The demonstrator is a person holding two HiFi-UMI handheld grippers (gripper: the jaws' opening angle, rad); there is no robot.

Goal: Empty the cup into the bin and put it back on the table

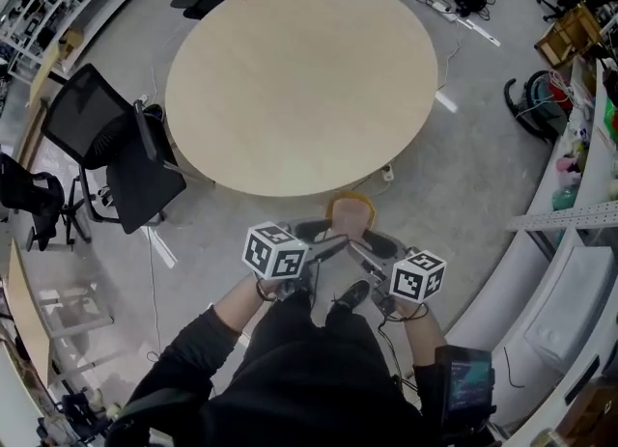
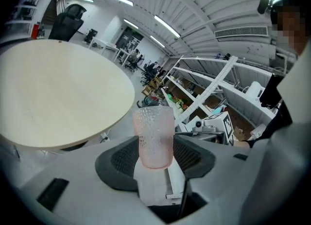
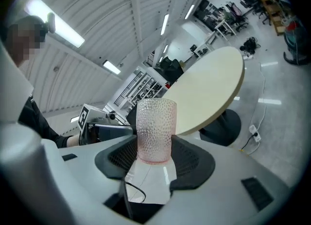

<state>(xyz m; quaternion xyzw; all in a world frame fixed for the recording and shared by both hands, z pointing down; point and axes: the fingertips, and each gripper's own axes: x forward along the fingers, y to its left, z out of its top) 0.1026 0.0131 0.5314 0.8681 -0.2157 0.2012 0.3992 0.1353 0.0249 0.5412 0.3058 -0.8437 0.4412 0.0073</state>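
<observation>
The pink dimpled cup (image 1: pixel 350 211) hangs upright in the air just off the near edge of the round tabletop (image 1: pixel 299 78), over the floor rather than over the tabletop. The left claw (image 2: pixel 155 150) is clamped on its lower half, with the ribbed pads pressing both sides. The right claw (image 3: pixel 154 150) grips the same cup from the other side, so 2 claws share 1 load. No bin appears in any view, and I cannot tell whether anything is inside the cup.

My reading is that this is a carry or a handover. To do it well, both claws should move together and level so the cup does not twist. If 1 claw lets go, the other must be squeezing firmly first.
</observation>
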